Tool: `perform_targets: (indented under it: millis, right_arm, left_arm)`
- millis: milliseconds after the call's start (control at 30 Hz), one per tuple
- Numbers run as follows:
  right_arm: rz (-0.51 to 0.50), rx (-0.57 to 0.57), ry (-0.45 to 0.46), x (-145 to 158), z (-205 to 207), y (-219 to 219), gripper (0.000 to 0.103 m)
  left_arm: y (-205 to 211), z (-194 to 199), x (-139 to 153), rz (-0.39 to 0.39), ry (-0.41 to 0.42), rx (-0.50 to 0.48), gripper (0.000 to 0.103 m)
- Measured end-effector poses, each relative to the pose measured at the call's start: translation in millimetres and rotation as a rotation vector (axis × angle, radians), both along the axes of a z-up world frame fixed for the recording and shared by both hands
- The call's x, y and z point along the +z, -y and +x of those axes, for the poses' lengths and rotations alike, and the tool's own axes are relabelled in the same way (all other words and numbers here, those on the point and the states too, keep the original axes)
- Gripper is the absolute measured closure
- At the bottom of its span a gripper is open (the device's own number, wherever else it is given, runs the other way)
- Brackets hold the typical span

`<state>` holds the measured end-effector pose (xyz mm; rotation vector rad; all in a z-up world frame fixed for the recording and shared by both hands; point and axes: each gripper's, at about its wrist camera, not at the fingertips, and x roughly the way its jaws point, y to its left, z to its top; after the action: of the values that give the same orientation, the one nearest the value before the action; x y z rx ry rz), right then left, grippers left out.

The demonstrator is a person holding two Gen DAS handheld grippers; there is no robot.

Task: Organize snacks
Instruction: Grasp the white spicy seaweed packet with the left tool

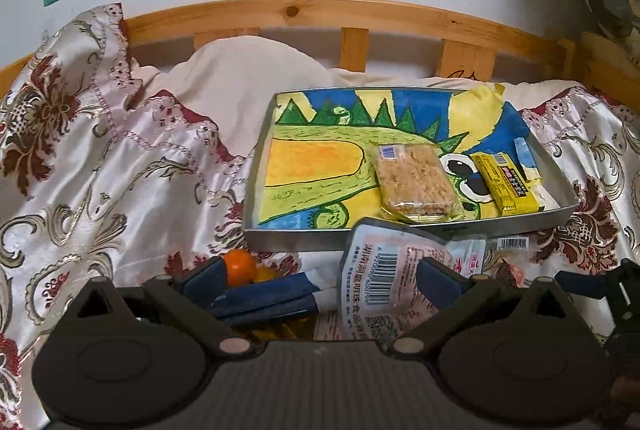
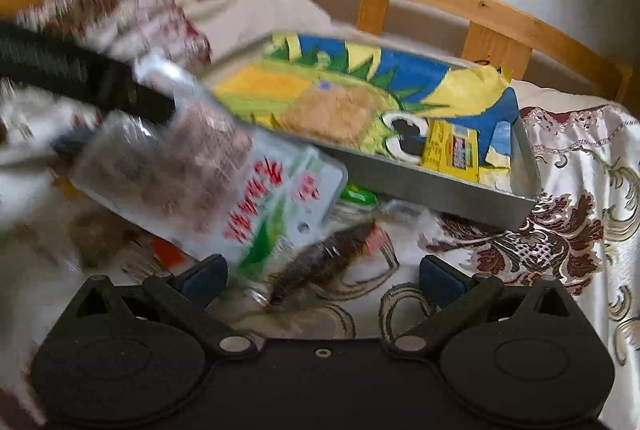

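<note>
Crinkly plastic snack packet (image 1: 394,282), pinched in the left tongs (image 1: 320,290) just short of the tray (image 1: 400,230), may snag its rim; right tongs (image 2: 322,280) gape wide, empty.

Barcode with partly legible digits and Chinese print on clear snack packet (image 1: 394,282), red Chinese characters on yellow bar (image 1: 505,183)

Left gripper (image 1: 320,290) fingers (image 1: 438,280) clamp a snack packet (image 1: 384,270) (barcode up).

Soft even daylight; left view sharp, right view motion-blurred; fisheye-bent edges.
</note>
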<state>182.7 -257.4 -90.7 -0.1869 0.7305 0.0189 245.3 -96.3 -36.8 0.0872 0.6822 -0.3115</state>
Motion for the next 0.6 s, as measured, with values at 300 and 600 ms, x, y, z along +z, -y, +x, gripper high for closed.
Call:
perform_targets:
  millis: [300,600]
  right_arm:
    - [-0.044,-0.064,-0.013,15.7,-13.6,27.3,0.003]
    - [0.05,-0.195,-0.051,34.6,-23.6,83.9,0.004]
  left_arm:
    - [8.6,-7.6,5.7,-0.038,-0.056,-0.078,0.001]
    - [23.3,-23.4,11.0,-0.051,-0.143,-0.162,0.001]
